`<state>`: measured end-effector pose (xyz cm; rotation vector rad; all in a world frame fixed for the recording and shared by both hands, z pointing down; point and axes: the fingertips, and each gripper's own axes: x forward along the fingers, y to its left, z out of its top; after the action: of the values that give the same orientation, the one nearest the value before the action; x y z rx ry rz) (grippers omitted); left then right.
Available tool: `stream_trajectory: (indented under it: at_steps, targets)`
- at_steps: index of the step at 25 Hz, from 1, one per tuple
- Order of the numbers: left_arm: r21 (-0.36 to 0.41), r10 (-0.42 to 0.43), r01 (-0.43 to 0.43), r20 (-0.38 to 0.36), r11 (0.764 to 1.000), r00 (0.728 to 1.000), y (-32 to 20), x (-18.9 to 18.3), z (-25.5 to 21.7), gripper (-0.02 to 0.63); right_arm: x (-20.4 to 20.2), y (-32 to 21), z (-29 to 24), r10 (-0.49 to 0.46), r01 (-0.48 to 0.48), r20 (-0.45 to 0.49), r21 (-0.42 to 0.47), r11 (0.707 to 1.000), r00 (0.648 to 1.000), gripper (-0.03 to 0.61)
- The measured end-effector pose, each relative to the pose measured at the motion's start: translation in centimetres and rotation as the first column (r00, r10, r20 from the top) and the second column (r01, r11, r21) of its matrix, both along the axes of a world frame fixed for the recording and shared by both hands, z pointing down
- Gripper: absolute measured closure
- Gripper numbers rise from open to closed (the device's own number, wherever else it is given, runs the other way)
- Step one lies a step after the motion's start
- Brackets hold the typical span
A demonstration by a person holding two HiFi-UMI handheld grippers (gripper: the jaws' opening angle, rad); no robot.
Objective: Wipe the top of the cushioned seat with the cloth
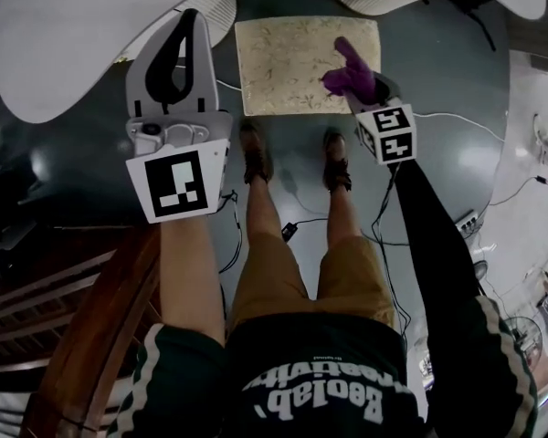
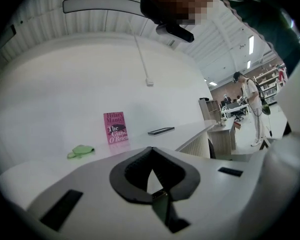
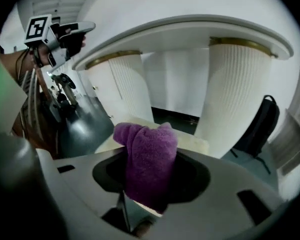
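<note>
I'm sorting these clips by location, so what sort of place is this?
Probably a library or a similar public reading space, though that's a guess. A book stands displayed on a long white counter, shelving lines the bright hall beyond, and a cushioned seat sits on a dark polished floor.

In the head view, the purple cloth (image 1: 347, 69) hides the right gripper's (image 1: 356, 84) jaw tips and part of the cushioned seat's (image 1: 283, 62) right side. On the white counter (image 2: 190, 132), a green object (image 2: 80, 151) is too small to identify.
</note>
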<state>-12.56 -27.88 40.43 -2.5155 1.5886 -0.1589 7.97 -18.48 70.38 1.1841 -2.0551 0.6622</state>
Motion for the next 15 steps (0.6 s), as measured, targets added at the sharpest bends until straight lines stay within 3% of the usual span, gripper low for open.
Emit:
stream_trajectory:
  at_steps: [4, 9, 12, 15]
  targets:
    - [-0.005, -0.022, 0.022, 0.004, 1.000, 1.000, 0.3, -1.5, 0.6, 0.600, -9.7, 2.2, 0.1, -0.080, 0.085, 0.137, -0.028, 0.996, 0.987, 0.391]
    - [-0.026, -0.054, 0.053, -0.019, 0.998, 0.998, 0.8, -4.0, 1.0, 0.600, -19.2, 4.9, 2.3, -0.157, 0.185, 0.193, -0.137, 0.973, 0.969, 0.390]
    - [-0.030, -0.071, 0.070, -0.026, 0.997, 0.997, 1.1, -5.3, 1.0, 0.600, -21.8, 5.3, 5.3, -0.185, 0.219, 0.167, -0.219, 0.951, 0.968, 0.390]
    - [-0.036, -0.079, 0.078, -0.026, 0.996, 0.996, 1.5, -6.2, 1.1, 0.600, -20.3, 5.1, 8.0, -0.182, 0.203, 0.096, -0.306, 0.930, 0.979, 0.390]
